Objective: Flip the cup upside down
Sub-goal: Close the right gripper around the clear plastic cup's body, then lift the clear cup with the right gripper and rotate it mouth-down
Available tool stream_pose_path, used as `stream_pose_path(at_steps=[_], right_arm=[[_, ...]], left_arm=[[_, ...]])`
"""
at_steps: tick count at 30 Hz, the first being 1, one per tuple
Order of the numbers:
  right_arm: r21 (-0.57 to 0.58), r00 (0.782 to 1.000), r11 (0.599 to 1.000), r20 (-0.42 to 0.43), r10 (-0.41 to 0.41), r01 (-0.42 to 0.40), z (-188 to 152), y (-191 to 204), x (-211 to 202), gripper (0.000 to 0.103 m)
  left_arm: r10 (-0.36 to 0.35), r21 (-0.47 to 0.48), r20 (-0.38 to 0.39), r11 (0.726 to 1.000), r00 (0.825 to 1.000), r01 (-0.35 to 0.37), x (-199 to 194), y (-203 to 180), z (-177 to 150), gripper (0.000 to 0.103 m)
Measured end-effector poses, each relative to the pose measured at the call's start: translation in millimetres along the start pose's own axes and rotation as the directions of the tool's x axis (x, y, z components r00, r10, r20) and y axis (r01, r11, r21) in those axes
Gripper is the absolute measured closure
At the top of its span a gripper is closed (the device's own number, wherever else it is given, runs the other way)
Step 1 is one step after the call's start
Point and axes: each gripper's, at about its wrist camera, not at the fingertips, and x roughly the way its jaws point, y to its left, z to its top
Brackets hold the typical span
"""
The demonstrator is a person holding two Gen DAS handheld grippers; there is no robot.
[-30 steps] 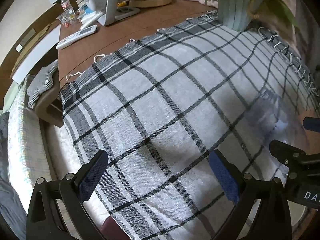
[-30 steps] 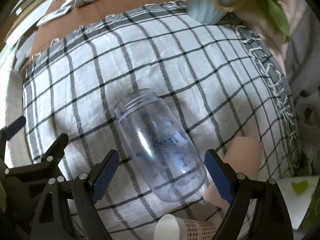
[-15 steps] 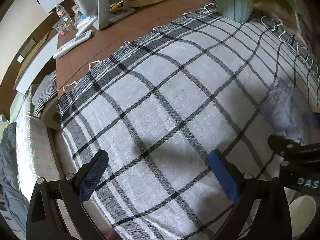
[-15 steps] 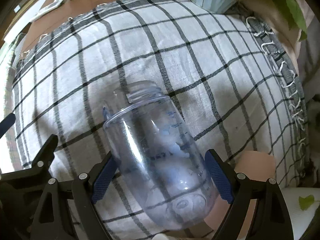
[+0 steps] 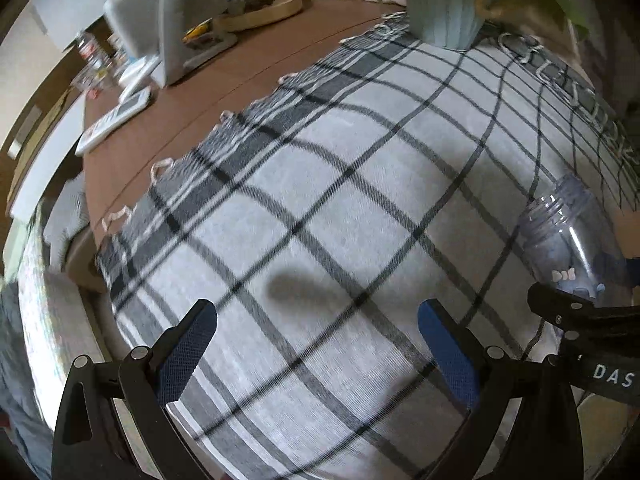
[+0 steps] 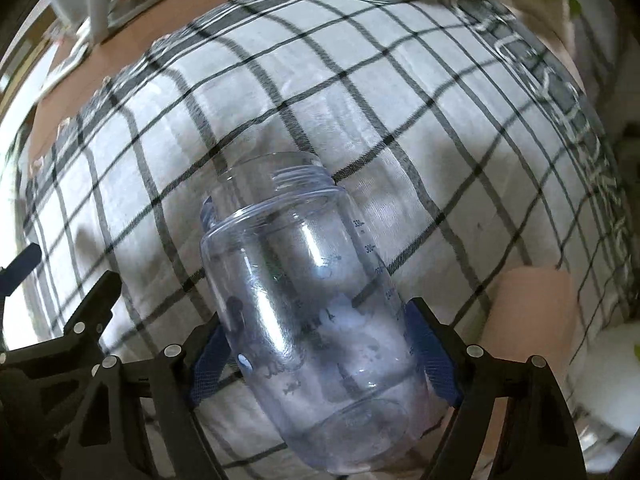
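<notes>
Both pads of right tool (image 6: 316, 354) pressing clear cup (image 6: 308, 308), left tool (image 5: 316, 344) spread wide

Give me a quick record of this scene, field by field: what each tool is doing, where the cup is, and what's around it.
right tool: shut on the cup, pads on both its sides
left tool: open, holds nothing, above the cloth
cup: clear, printed scale on its side, tilted, mouth pointing away from the tool
cloth: checked, black on white, covers the table
vase: pale blue, at the cloth's far edge
remote: white, on bare wood left of the cloth
flip: not yet done
</notes>
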Motion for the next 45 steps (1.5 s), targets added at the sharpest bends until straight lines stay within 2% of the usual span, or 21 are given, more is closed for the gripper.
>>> stream_pose_path(at_steps=[6, 11, 17, 20, 24, 26, 30, 34, 39, 45], right_arm=[[0.208, 0.998, 0.976, 0.044, 0.053, -0.061, 0, -15, -19, 0.021], [0.405, 0.991, 0.909, 0.123, 0.056, -0.101, -19, -13, -42, 0.021], [0.661, 0.971, 0.718, 0.217, 0.097, -0.22, -57, 29, -55, 0.02], [0.752, 0.961, 0.6, 0.243, 0.133, -0.273, -73, 42, -51, 0.02], [0.815, 0.955, 0.497, 0.26, 0.145, -0.298, -89, 65, -40, 0.02], [0.836, 0.958, 0.467, 0.245, 0.152, -0.288, -94, 73, -36, 0.02], [0.861, 0.962, 0.43, 0.229, 0.152, -0.273, -100, 87, -26, 0.02], [0.875, 0.97, 0.419, 0.202, 0.138, -0.242, -103, 93, -17, 0.02], [0.883, 0.971, 0.409, 0.188, 0.145, -0.232, -107, 96, -9, 0.02], [0.897, 0.971, 0.378, 0.186, 0.149, -0.229, -109, 95, -2, 0.02]], left_arm=[[-0.072, 0.152, 0.052, 0.986, 0.996, 0.063, -11, 15, 20, 0.0], [-0.145, 0.302, 0.088, 0.947, 0.986, 0.112, -24, 31, 42, 0.0], [-0.215, 0.441, 0.116, 0.886, 0.97, 0.144, -37, 49, 59, 0.0], [-0.247, 0.497, 0.119, 0.853, 0.962, 0.158, -41, 54, 64, 0.0], [-0.271, 0.541, 0.109, 0.824, 0.956, 0.172, -42, 58, 68, 0.0], [-0.285, 0.554, 0.092, 0.811, 0.954, 0.189, -40, 61, 68, 0.0], [-0.281, 0.573, 0.07, 0.797, 0.957, 0.192, -32, 62, 67, 0.0], [-0.273, 0.584, 0.05, 0.788, 0.961, 0.194, -25, 64, 64, 0.0], [-0.265, 0.584, 0.04, 0.788, 0.964, 0.192, -21, 66, 61, 0.0], [-0.257, 0.582, 0.042, 0.792, 0.966, 0.186, -18, 69, 62, 0.0]])
